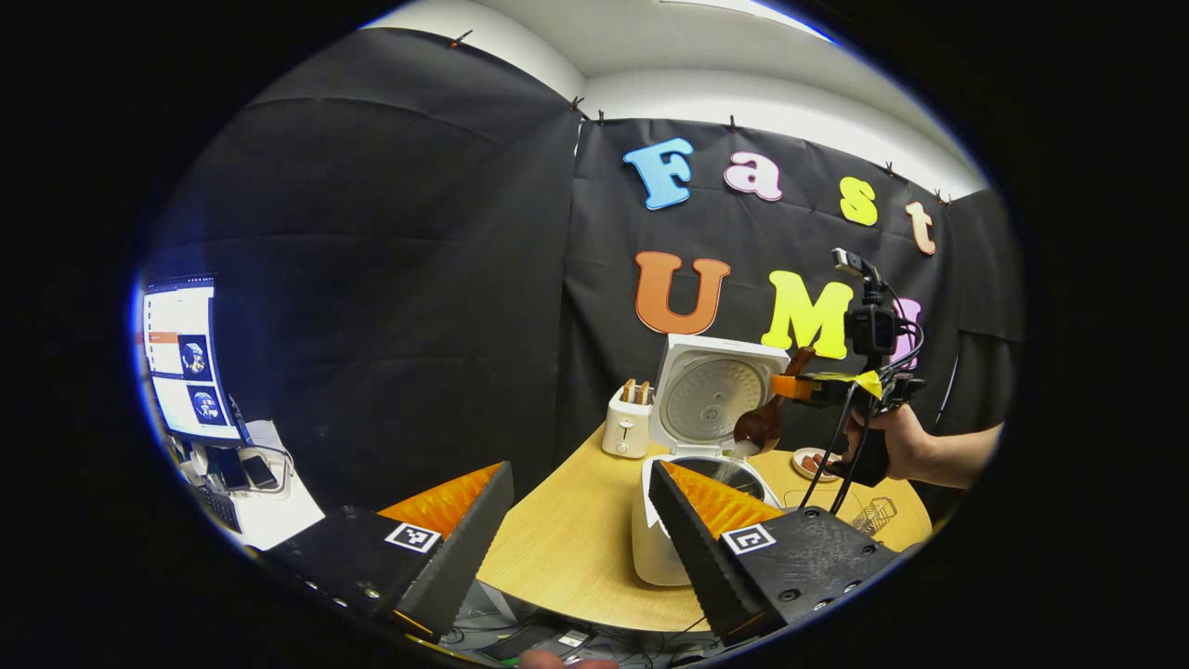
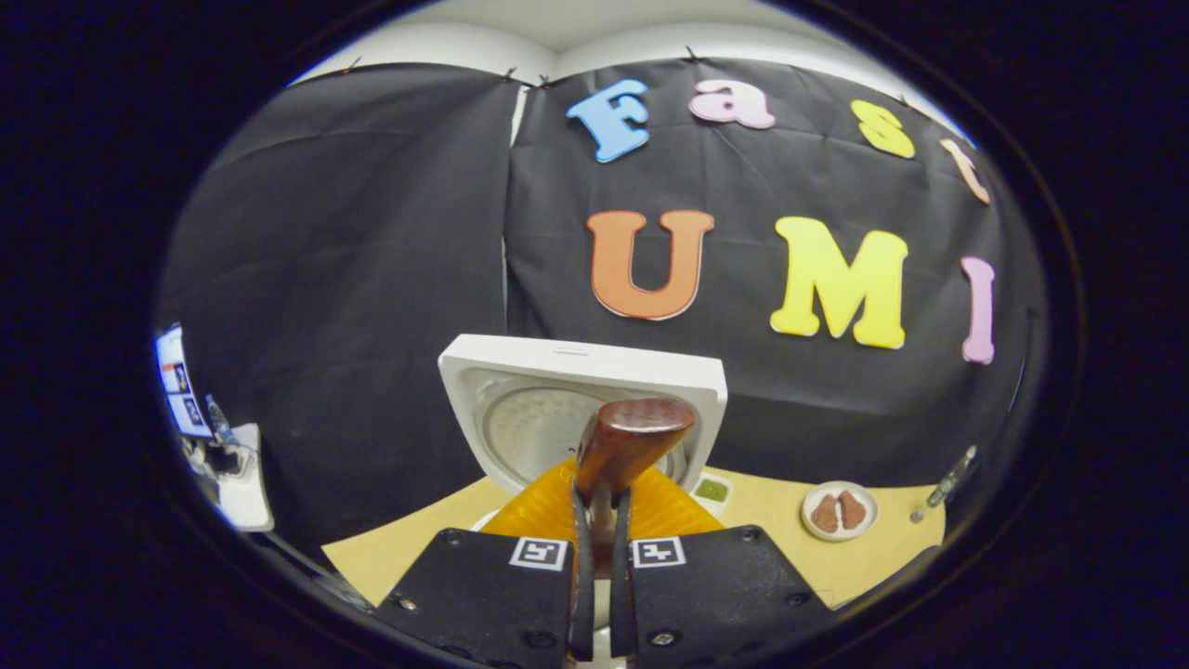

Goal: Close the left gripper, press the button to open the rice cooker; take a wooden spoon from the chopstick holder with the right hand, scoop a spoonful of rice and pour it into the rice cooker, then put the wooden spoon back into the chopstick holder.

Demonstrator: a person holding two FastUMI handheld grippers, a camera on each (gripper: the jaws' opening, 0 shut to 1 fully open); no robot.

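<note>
One rice cooker (image 1: 692, 502) stands lid-up on the counter (image 1: 567, 548); right gripper (image 2: 601, 520) fingers clench one wooden spoon (image 2: 627, 441) — left gripper (image 1: 581, 502) fingers spread, released.

rice cooker (image 1: 692, 465): one is standing open on the table
wooden spoon (image 1: 764, 420): one is showing
toaster (image 1: 628, 423): one is sitting beside the cooker
toast slices (image 1: 636, 390): two are sticking up
small plate (image 2: 839, 511): one is lying there, carrying two brown pieces
monitor (image 1: 183, 358): one is glowing
grippers: two are showing
</note>
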